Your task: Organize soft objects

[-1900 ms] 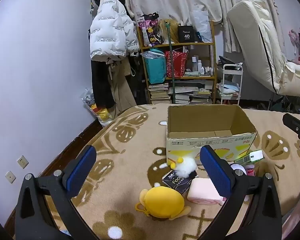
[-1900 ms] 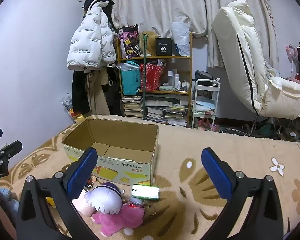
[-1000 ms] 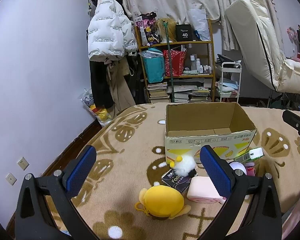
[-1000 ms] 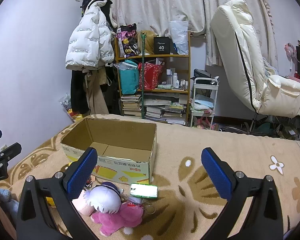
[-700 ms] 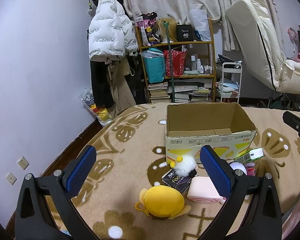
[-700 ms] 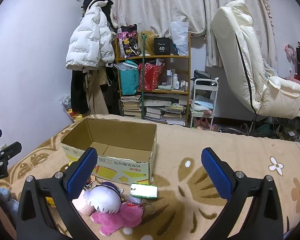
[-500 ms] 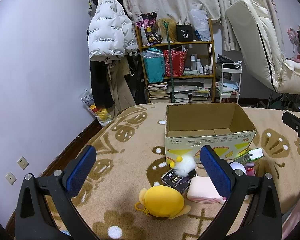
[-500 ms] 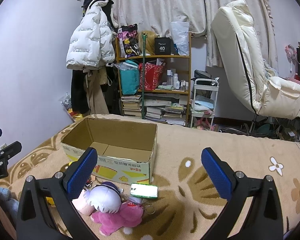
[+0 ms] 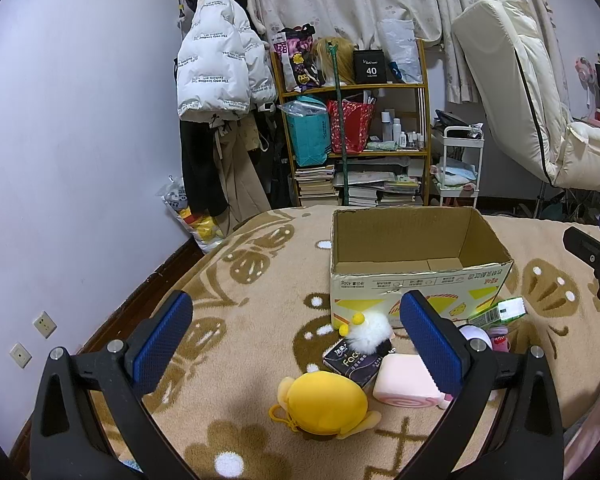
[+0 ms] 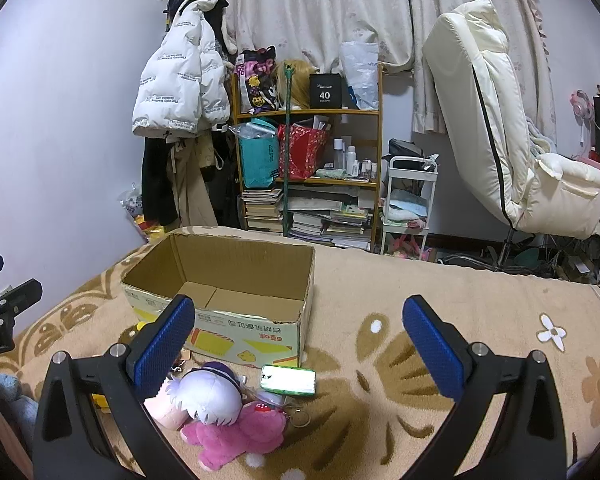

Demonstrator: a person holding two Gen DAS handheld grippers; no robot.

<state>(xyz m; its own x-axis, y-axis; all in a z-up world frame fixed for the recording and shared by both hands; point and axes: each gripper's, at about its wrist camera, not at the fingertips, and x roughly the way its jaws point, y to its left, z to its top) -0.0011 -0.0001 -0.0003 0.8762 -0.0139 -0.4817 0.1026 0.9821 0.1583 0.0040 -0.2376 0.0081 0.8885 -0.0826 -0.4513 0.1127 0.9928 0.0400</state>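
An open, empty cardboard box (image 9: pixel 416 276) (image 10: pixel 236 312) stands on the patterned blanket. In front of it lie a yellow plush (image 9: pixel 324 404), a white fluffy toy (image 9: pixel 368 326), a pink roll-shaped plush (image 9: pixel 406 380) and a doll with a white-purple head and pink body (image 10: pixel 228 412). My left gripper (image 9: pixel 296 344) is open and empty, above the yellow plush. My right gripper (image 10: pixel 300 344) is open and empty, with the doll below its left finger. Each gripper shows at the edge of the other's view.
A black tissue pack (image 9: pixel 352 362) and a green-edged packet (image 10: pixel 288 379) (image 9: pixel 500 312) lie among the toys. Behind the bed are a bookshelf (image 10: pixel 312 168), hanging coats (image 10: pixel 184 92), a white cart (image 10: pixel 408 208) and a cream chair (image 10: pixel 508 136).
Both views have shifted only very slightly; both grippers stay open and nothing on the blanket has moved.
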